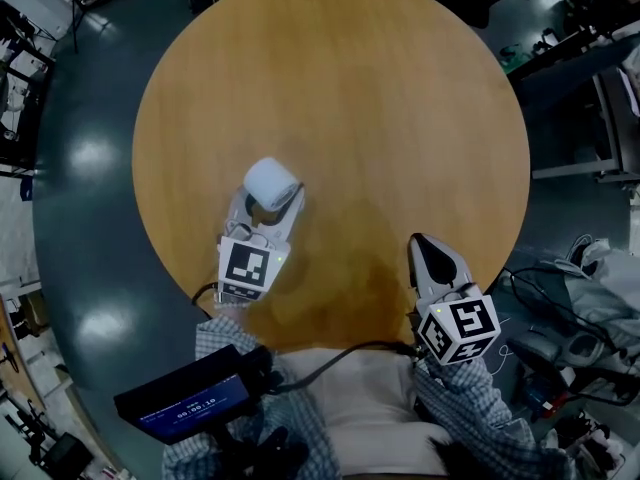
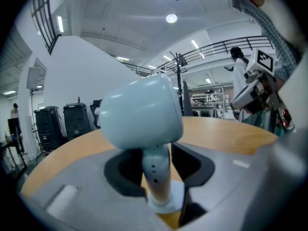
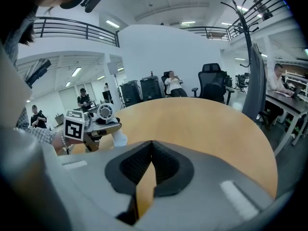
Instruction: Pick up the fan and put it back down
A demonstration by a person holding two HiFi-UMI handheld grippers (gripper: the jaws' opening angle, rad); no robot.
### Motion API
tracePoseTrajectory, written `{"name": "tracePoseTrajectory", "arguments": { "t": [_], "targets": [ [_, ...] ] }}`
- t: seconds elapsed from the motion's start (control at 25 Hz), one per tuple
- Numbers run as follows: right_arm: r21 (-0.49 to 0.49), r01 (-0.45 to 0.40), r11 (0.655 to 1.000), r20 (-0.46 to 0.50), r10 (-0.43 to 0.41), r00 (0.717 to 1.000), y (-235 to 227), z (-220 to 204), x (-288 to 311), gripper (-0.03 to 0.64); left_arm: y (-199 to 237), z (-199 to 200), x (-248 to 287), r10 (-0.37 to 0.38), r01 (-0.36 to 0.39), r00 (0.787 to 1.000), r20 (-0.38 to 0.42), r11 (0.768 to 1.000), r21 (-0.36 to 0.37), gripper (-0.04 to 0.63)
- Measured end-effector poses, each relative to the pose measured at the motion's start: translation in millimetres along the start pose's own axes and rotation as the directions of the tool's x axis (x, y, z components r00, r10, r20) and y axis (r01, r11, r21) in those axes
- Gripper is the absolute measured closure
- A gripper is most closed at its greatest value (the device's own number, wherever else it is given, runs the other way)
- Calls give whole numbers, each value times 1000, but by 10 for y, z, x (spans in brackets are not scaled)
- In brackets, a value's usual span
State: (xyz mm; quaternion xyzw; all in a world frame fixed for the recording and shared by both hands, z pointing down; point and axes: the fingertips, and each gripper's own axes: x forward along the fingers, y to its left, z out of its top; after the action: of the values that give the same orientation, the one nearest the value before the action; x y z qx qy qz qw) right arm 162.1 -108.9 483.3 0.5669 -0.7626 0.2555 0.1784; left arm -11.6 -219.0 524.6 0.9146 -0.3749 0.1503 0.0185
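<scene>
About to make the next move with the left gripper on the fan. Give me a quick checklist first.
1. Fan upright, base on the table: ok.
2. Stem between the left gripper jaws: ok.
3. Pads pressing the stem: not ok, wood shows between the stem and one pad.
4. Right gripper shut, empty, away from the fan: ok.
5. Fan switched off: cannot tell.

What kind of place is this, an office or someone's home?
Probably a big open office or lab: office chairs, a person seated at a desk, and a railed upper gallery beyond the round wooden table.
</scene>
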Motion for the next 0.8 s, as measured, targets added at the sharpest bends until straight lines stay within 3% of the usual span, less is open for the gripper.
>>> {"name": "tracePoseTrajectory", "arguments": {
  "t": [0.2,0.4,0.8],
  "targets": [
    [-5,-15,1000,-7,15,1000,10,-16,-31,614,-23,22,-36,23,-23,1000,4,1000,-6,399],
    [-5,-33,999,-19,33,999,42,-151,67,614,1,-177,-124,46,-47,999,-12,998,-32,393],
    [-33,-114,993,-21,113,993,330,53,46,614,-59,-55,-560,98,-100,995,-32,992,-80,393]
  ]
}}
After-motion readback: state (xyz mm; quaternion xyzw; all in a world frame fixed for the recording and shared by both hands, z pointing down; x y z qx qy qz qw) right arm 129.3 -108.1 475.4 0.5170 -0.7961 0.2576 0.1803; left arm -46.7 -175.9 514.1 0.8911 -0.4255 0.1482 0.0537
